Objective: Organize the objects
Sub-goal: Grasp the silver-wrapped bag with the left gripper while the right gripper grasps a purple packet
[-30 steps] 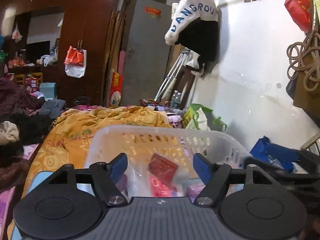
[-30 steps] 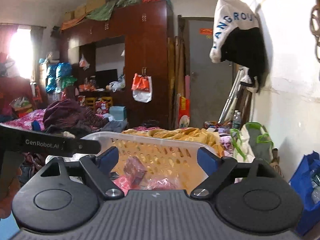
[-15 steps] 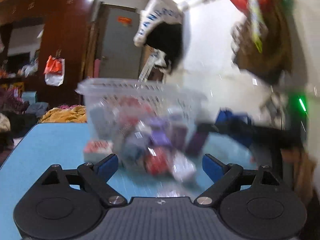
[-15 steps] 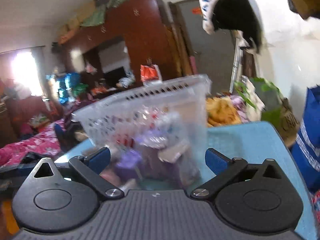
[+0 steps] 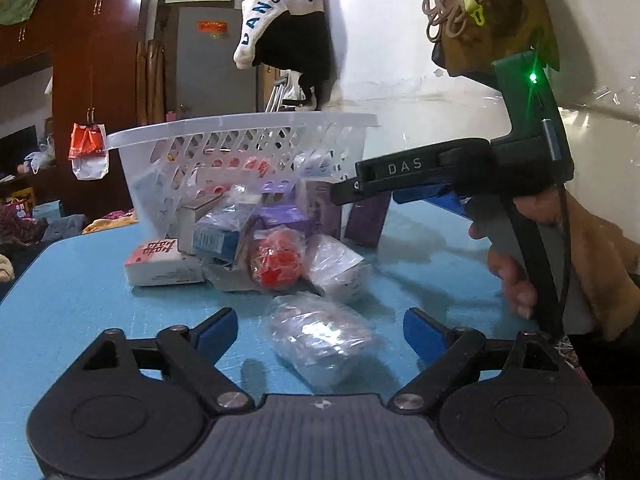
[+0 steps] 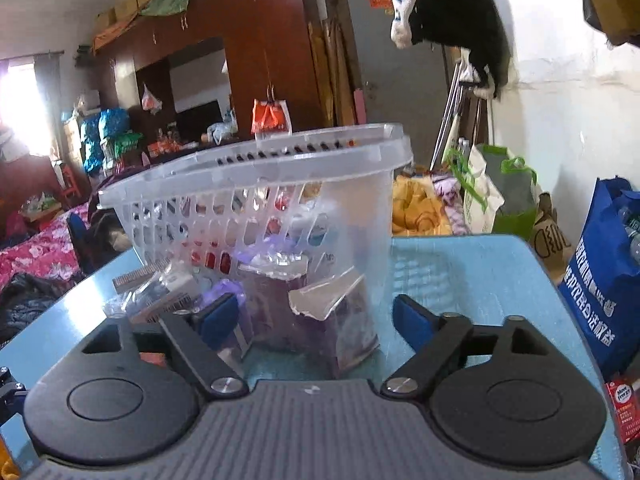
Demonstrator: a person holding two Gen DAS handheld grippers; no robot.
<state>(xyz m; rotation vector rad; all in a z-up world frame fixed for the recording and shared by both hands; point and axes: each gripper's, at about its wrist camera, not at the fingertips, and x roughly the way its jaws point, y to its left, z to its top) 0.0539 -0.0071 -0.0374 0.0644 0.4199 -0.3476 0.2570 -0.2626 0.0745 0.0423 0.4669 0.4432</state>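
A white perforated plastic basket [image 5: 240, 140] is tipped up on the light-blue counter [image 5: 72, 280], with boxes and wrapped packets spilled in a heap [image 5: 256, 236] at its mouth. The left tool [image 5: 320, 330] hangs spread apart around a clear-wrapped packet [image 5: 320, 340]. The right tool [image 6: 316, 316] gapes beside the basket wall, seemingly not gripping.

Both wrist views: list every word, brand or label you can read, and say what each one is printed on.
"DAS": on the right hand-held gripper, seen from the left wrist.
"ANGROU": blue letters on the white and black garment hanging on the wall; the first letter is unclear.
"Move Free": on the red box beside the table; partly cut off.
Pink box: red lettering, too blurred.
Blue bag: white Chinese characters, not legible.
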